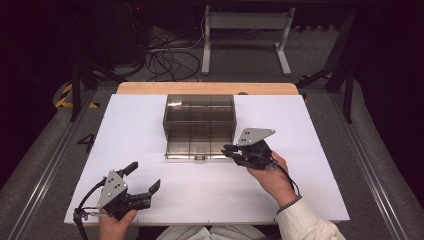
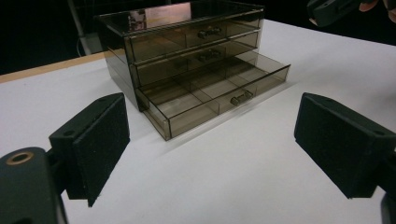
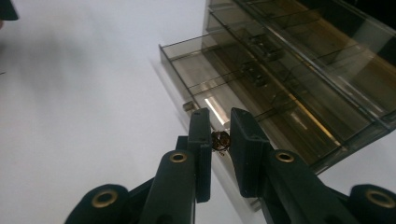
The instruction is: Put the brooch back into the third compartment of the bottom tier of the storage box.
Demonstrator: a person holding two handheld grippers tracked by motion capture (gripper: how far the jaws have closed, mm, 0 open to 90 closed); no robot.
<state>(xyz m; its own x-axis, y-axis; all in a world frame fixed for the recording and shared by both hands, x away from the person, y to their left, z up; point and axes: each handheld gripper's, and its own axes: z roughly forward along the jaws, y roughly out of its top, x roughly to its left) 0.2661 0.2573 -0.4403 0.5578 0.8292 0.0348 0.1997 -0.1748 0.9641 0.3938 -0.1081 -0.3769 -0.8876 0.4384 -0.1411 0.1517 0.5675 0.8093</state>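
The white bench [image 1: 150, 130] lies bare around a smoky clear drawer box [image 1: 199, 117] at its far middle, bottom drawer [image 2: 219, 88] pulled out toward the person. The left tool [image 1: 142, 177] rests spread wide near the front edge. The right tool [image 3: 219, 140], at the drawer's front, pinches a small dark object [image 3: 221, 141].

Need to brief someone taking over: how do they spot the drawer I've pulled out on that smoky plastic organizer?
Start at the white table, where a smoky see-through drawer chest sits near the far wooden edge. It has three stacked drawers; take the bottom drawer. It is the one slid out toward the person, showing its empty divided compartments and small front handle, while the two above sit flush.
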